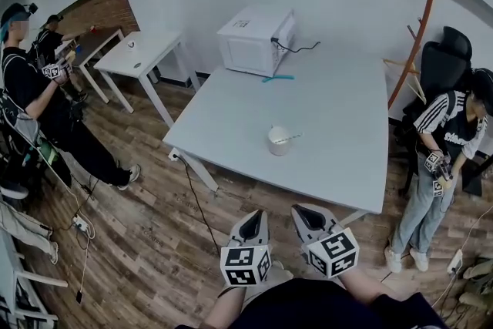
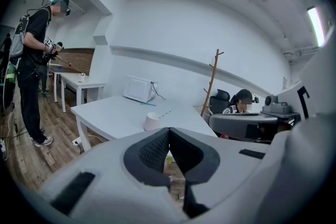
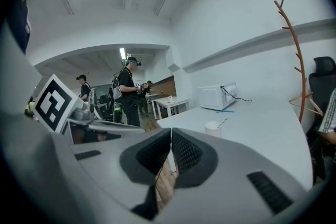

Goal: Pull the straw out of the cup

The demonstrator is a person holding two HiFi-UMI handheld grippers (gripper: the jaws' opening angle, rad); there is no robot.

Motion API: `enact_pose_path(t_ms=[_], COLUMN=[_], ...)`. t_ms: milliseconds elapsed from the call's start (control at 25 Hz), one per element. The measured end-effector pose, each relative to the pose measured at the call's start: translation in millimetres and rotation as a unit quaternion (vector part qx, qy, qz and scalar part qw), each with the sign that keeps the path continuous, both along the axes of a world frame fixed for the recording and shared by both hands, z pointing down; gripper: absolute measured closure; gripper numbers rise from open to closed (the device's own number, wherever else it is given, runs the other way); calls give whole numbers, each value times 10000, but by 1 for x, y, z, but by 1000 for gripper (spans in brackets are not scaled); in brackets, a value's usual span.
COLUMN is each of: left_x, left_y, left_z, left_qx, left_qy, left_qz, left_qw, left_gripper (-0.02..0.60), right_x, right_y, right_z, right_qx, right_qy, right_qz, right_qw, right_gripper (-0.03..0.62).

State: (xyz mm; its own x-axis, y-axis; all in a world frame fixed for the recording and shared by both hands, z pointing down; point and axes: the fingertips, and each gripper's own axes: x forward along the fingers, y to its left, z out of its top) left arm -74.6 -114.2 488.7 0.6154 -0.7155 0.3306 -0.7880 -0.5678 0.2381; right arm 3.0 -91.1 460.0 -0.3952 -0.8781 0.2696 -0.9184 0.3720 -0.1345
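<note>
The white table point(image 1: 323, 127) carries a microwave point(image 1: 254, 38) at its far edge. The left gripper point(image 1: 252, 218) and right gripper point(image 1: 308, 213) are held side by side before the table, both closed on nothing. Well apart from them stands the cup point(image 1: 278, 141) on the table, with the straw point(image 1: 290, 137) in it, leaning right, it seems.

- The left gripper point(image 1: 253, 218) is held low and close in front of the body, pointing forward, with its marker cube point(image 1: 245, 264) turned up toward the head.
- In the left gripper view its jaws meet tip to tip and grip nothing.
- The right gripper point(image 1: 306, 210) sits just beside the left one, level with it and angled a little inward.
- In the right gripper view its jaws are likewise pressed together and empty.
- The left forearm point(image 1: 223, 310) and the right forearm point(image 1: 363, 287) reach in from the bottom edge of the head view.
</note>
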Motion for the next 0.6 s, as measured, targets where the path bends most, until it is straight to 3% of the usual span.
enact_pose_path(t_ms=[600], left_x=[-5], left_y=[-51], left_z=[6], left_qx=[11], left_qy=[45], left_qz=[147], left_qw=[9999], left_gripper=[565], right_x=[-3], right_y=[-50], right_z=[3], right_qx=[65], right_qy=[96], right_qz=[185], right_qw=[9998], right_gripper=[565])
